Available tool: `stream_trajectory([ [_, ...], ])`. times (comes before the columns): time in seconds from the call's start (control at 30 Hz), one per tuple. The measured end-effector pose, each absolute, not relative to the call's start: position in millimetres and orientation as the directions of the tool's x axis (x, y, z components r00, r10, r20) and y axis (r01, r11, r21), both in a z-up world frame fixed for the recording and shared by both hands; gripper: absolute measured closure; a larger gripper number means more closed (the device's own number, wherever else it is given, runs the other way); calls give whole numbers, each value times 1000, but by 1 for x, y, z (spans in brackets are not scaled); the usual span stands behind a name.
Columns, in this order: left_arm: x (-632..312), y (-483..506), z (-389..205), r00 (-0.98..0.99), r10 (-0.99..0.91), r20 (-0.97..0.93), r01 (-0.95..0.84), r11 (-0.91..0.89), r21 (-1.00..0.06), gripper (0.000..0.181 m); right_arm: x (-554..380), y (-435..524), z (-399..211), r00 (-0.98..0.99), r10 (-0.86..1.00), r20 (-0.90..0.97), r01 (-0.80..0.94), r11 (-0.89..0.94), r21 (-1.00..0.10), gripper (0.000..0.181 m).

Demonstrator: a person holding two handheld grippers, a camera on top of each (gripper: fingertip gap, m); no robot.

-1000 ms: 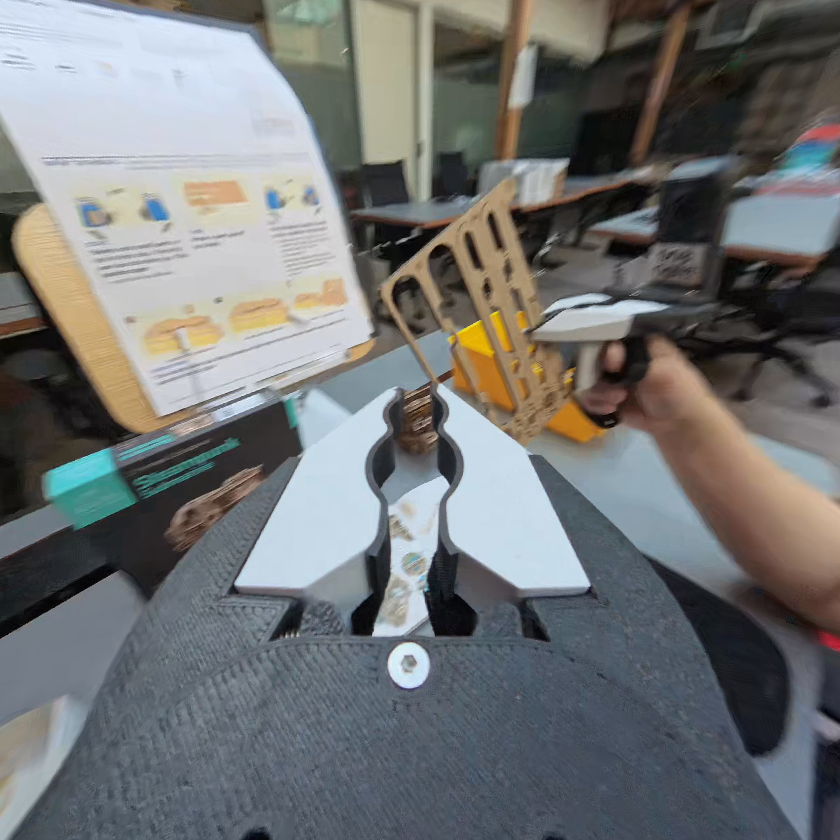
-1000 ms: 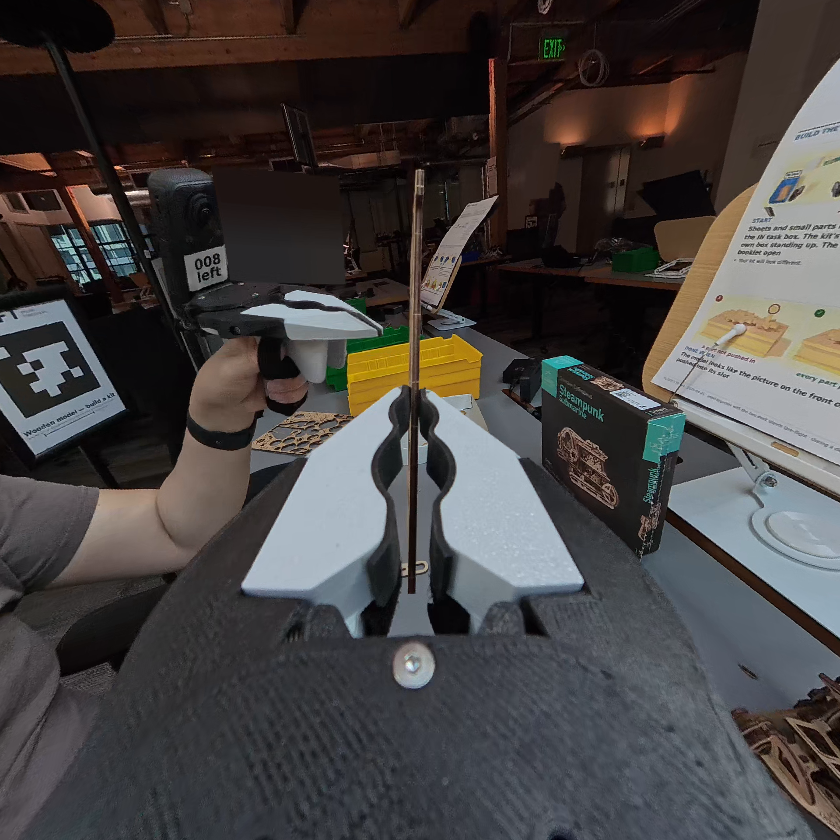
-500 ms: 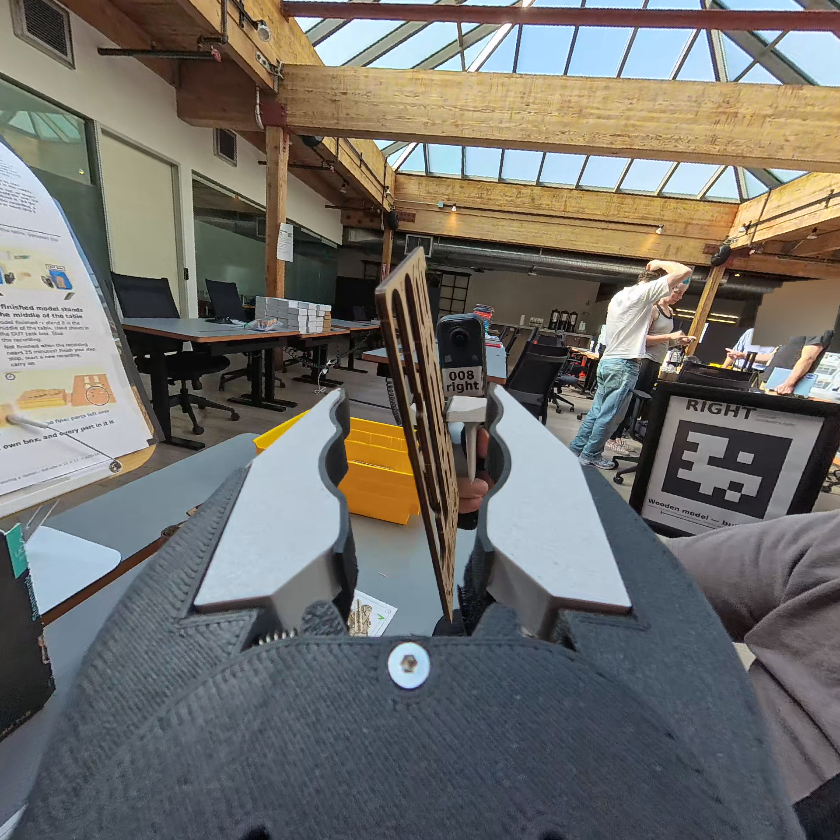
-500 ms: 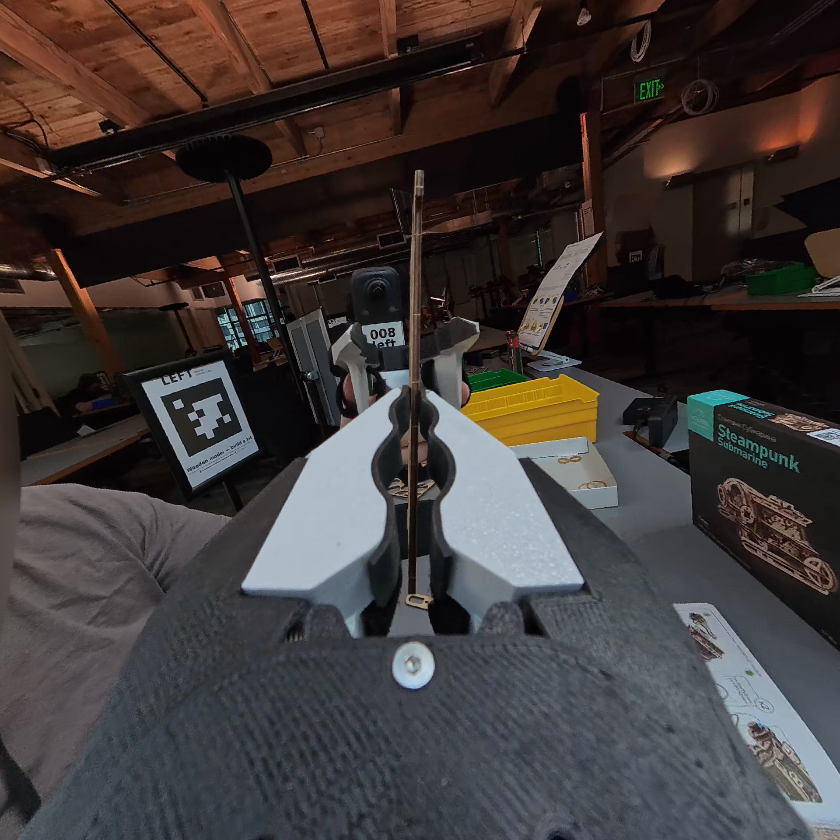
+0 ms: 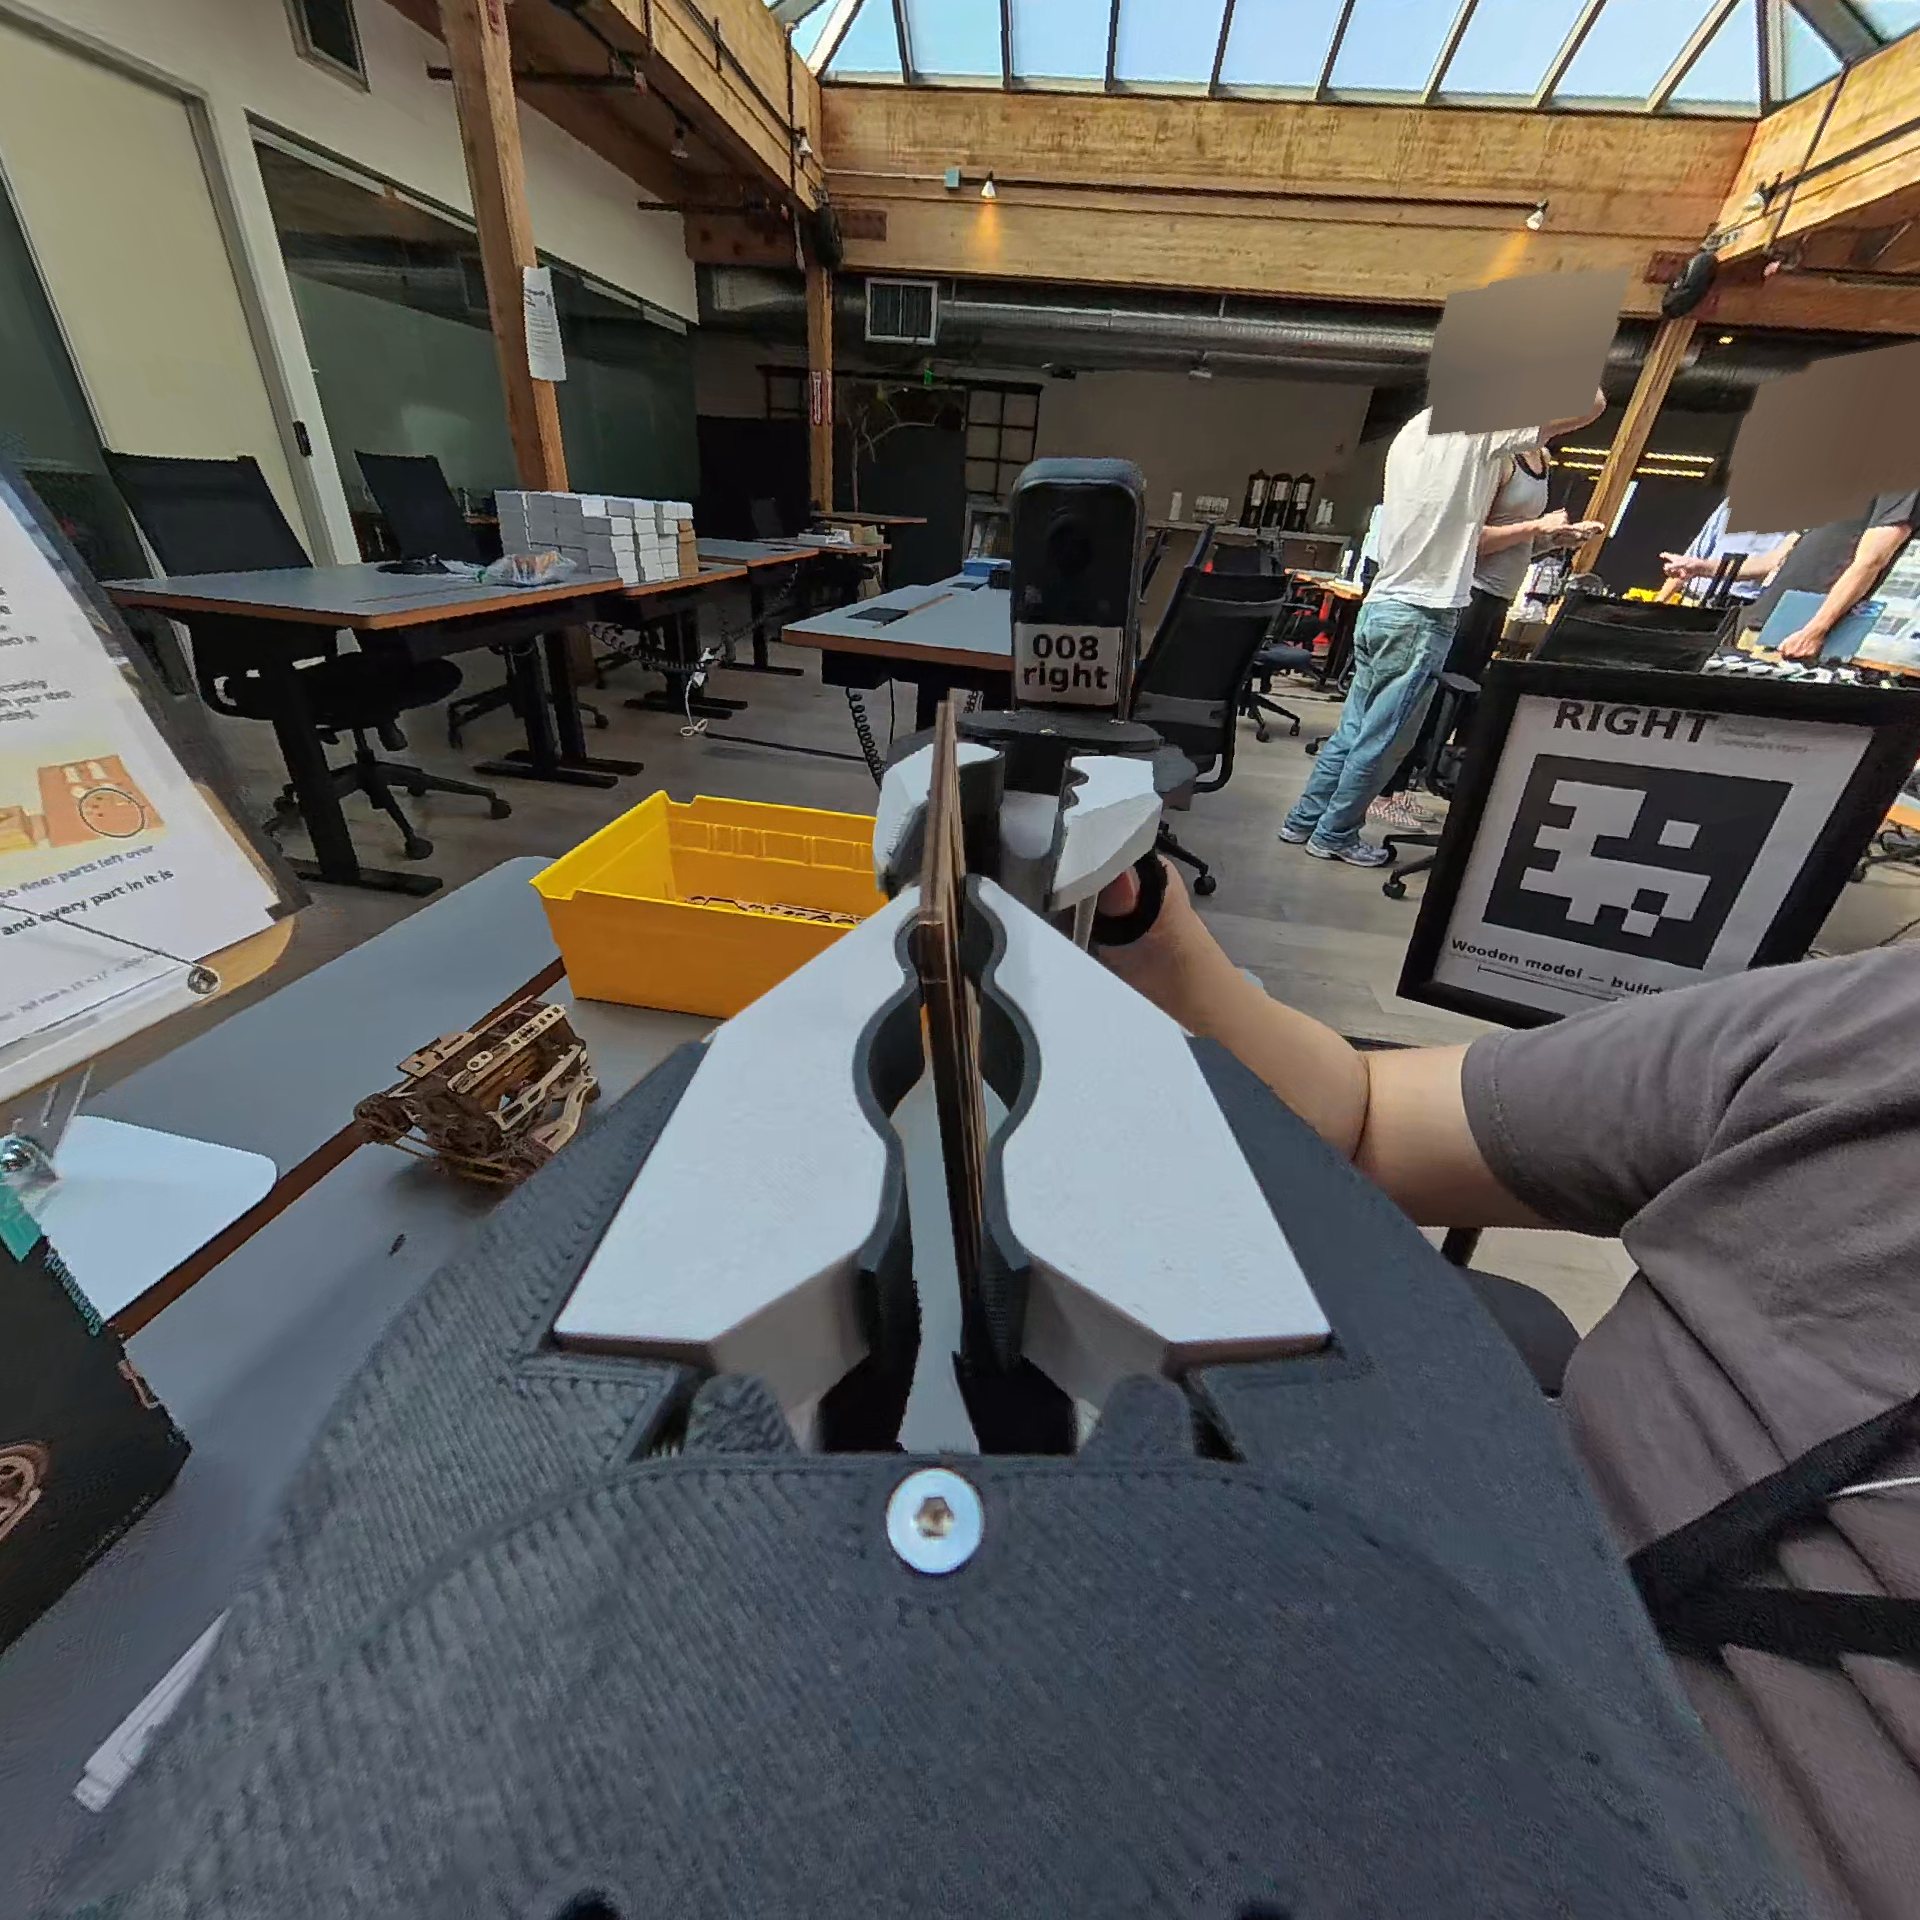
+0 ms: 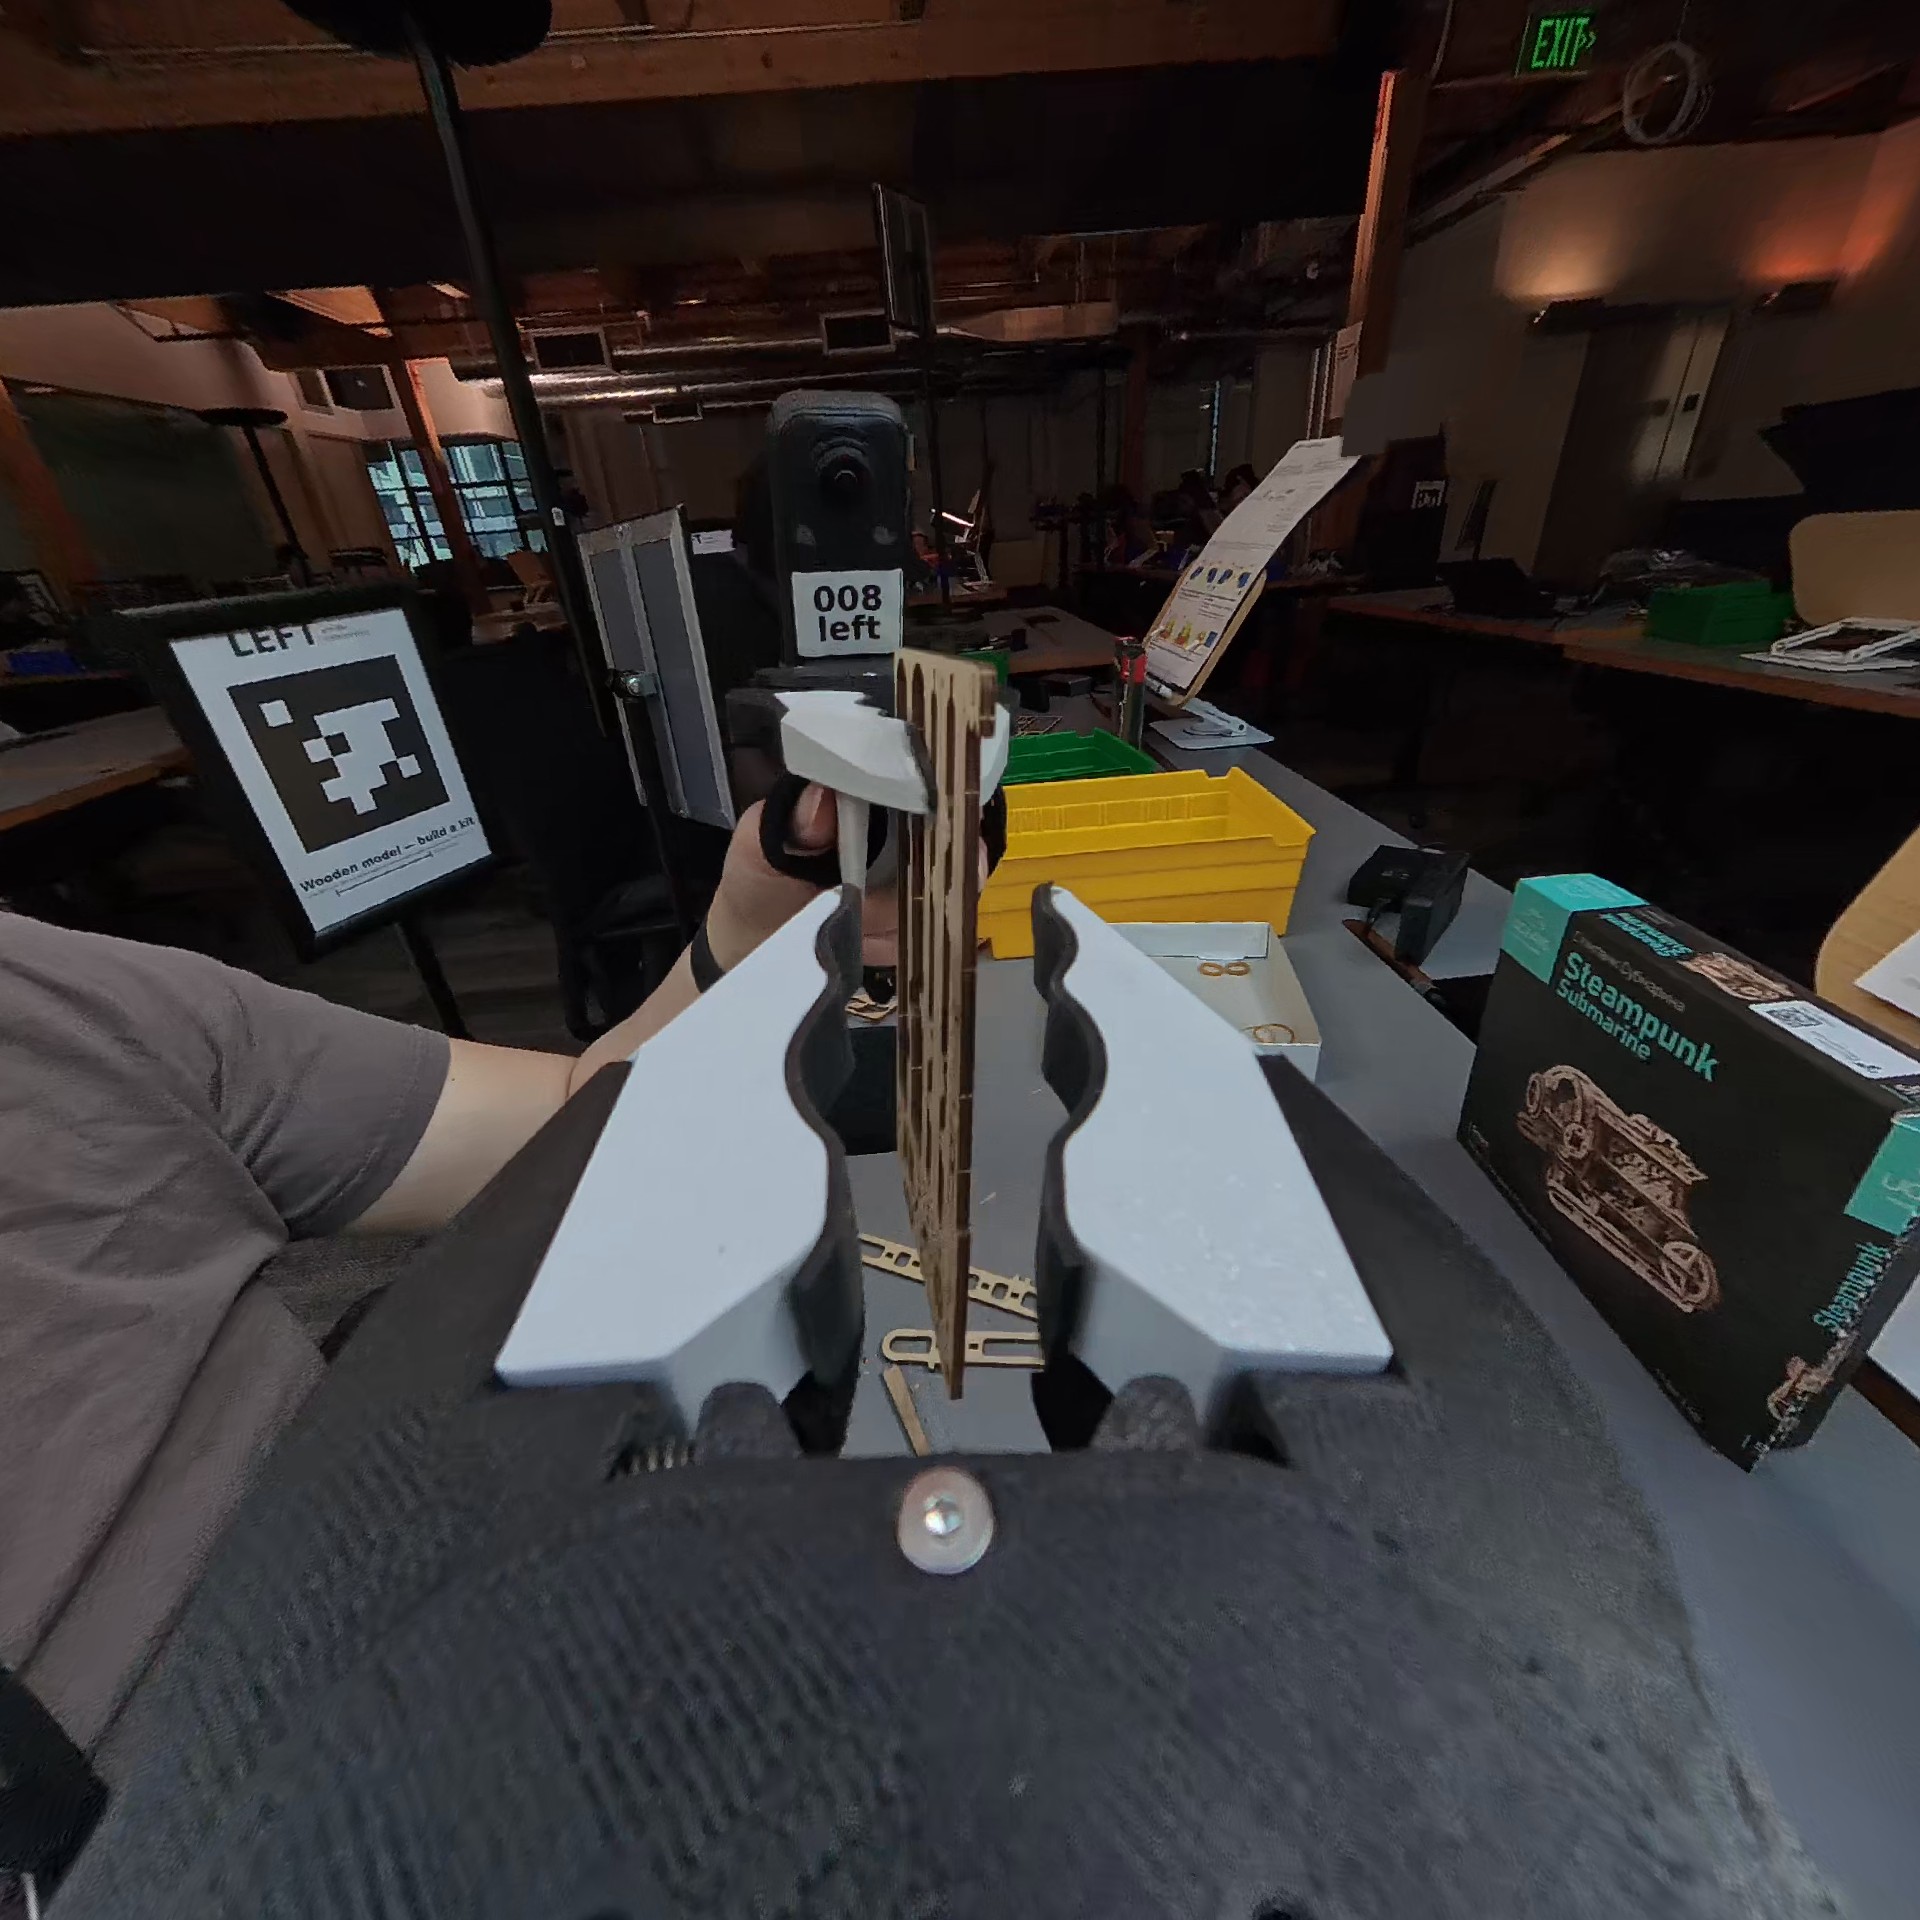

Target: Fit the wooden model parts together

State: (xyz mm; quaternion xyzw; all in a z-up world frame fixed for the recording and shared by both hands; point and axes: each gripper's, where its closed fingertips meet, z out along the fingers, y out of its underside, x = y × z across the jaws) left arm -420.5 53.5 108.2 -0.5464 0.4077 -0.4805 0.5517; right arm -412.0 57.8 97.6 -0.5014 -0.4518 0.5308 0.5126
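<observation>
A thin laser-cut wooden parts sheet [image 5: 951,1049] stands upright on edge. My left gripper [image 5: 948,914] is shut on it. In the right wrist view the same sheet [image 6: 940,1039] stands in the gap of my right gripper [image 6: 943,904], which is open with both fingers clear of the sheet. The two grippers face each other: the right one [image 5: 1013,821] shows beyond the sheet in the left wrist view, and the left one [image 6: 894,743] in the right wrist view. A partly built wooden model [image 5: 483,1086] sits on the grey table to the left.
A yellow bin [image 5: 707,894] stands behind the model and also shows in the right wrist view [image 6: 1143,842]. Loose wooden pieces [image 6: 966,1288] lie under the right gripper. A kit box [image 6: 1683,1122], a white tray [image 6: 1236,977] and an instruction board [image 5: 94,810] line the table. People stand far right. My two grippers' fingertips are within a few centimetres of each other.
The sheet passed from right to left: the right gripper, shut on it before, has opened, and the left gripper opened around it and closed on it. Both grippers turned face to face.
</observation>
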Motion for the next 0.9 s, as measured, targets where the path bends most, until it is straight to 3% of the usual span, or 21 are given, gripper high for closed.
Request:
stream_trajectory([
  [0.43, -397, 40, 93, 138, -986, 95, 6, -95, -995, 180, -404, 44, 104, -2, 999, -34, -64, -34, -997, 181],
  [0.63, -400, 38, 102, 173, -985, -10, 39, 17, -999, 160, -410, 42, 92, 27, 1000, 10, 28, 9, -1000, 181],
  [0.7, -402, 37, 102, 183, -982, -47, 19, 51, -998, 180, -413, 38, 92, 6, 1000, 8, 19, 8, -1000, 181],
  [0.9, -403, 37, 102, 164, -986, 26, 24, -23, -999, 181, -413, 40, 98, -15, 999, -47, -57, -47, -997, 179],
])
